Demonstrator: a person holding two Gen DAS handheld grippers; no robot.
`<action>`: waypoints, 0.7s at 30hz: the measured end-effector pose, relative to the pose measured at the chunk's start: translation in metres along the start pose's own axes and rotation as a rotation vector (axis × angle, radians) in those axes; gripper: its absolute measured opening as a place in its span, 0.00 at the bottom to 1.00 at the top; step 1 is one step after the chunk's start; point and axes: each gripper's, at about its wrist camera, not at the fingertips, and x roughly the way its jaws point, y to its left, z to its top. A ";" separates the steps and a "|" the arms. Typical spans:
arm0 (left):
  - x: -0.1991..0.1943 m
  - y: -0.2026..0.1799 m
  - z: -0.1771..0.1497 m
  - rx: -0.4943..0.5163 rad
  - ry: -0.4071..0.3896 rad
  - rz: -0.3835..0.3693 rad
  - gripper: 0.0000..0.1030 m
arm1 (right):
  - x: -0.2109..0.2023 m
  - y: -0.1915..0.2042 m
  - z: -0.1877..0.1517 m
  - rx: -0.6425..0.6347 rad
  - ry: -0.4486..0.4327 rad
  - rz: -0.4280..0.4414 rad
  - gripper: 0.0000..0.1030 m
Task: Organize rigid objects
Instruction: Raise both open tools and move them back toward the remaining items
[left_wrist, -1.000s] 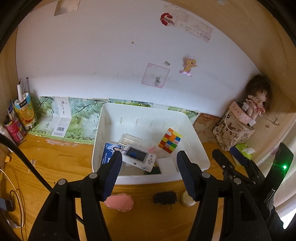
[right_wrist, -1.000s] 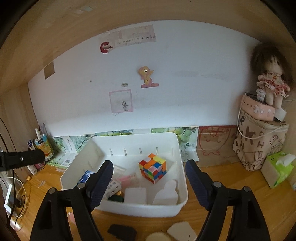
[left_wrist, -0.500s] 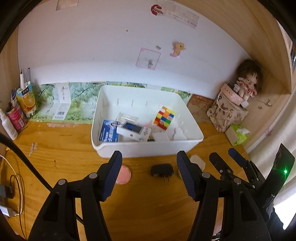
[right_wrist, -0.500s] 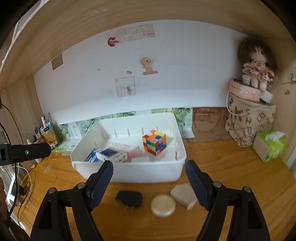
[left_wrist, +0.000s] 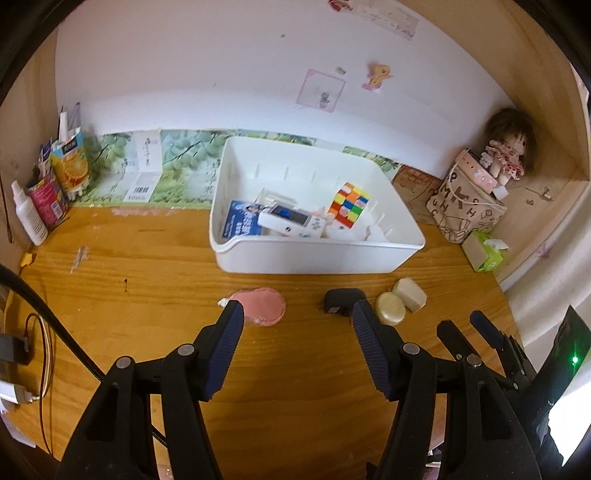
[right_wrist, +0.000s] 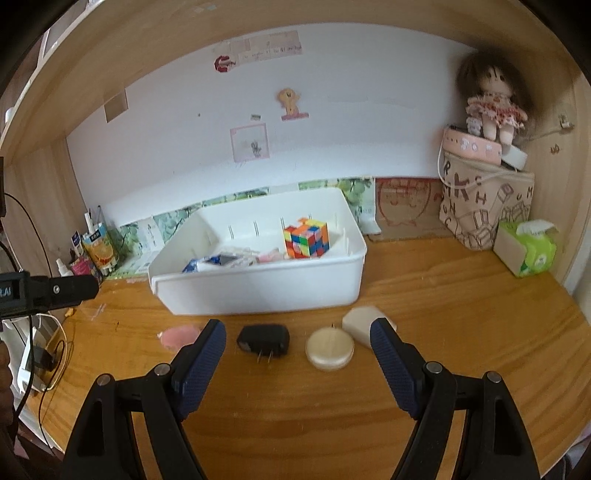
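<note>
A white bin (left_wrist: 317, 254) (right_wrist: 258, 284) stands on the wooden desk and holds a colourful cube (left_wrist: 349, 203) (right_wrist: 306, 238), a white handheld device (left_wrist: 291, 221) and a blue packet (left_wrist: 240, 223). In front of it lie a pink pad (left_wrist: 260, 304) (right_wrist: 179, 336), a black plug adapter (left_wrist: 341, 301) (right_wrist: 264, 339), a round cream puff (left_wrist: 390, 314) (right_wrist: 329, 348) and a beige wedge sponge (left_wrist: 410, 294) (right_wrist: 364, 321). My left gripper (left_wrist: 295, 317) hangs open above the desk, short of the pad and adapter. My right gripper (right_wrist: 297, 338) is open too, framing the adapter and puff.
A patterned bag (right_wrist: 484, 206) with a doll (right_wrist: 493, 103) on top and a green tissue pack (right_wrist: 526, 247) stand at the right. Juice carton (left_wrist: 70, 168), cans and a spray bottle (left_wrist: 29, 214) crowd the left corner. Cables (left_wrist: 33, 354) trail at the left edge.
Both grippers have pulled back from over the bin and sunk a little; the bin looks farther off, and the pad, adapter, puff and sponge have come fully into view. The jaws kept their width.
</note>
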 end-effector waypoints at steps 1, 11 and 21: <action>0.002 0.002 -0.001 -0.006 0.007 0.002 0.64 | 0.001 0.000 -0.004 0.005 0.010 -0.002 0.79; 0.021 0.016 -0.008 -0.038 0.095 0.012 0.72 | 0.014 -0.002 -0.025 0.057 0.107 -0.001 0.79; 0.055 0.028 -0.003 -0.104 0.200 -0.001 0.79 | 0.035 -0.003 -0.027 0.074 0.178 -0.008 0.79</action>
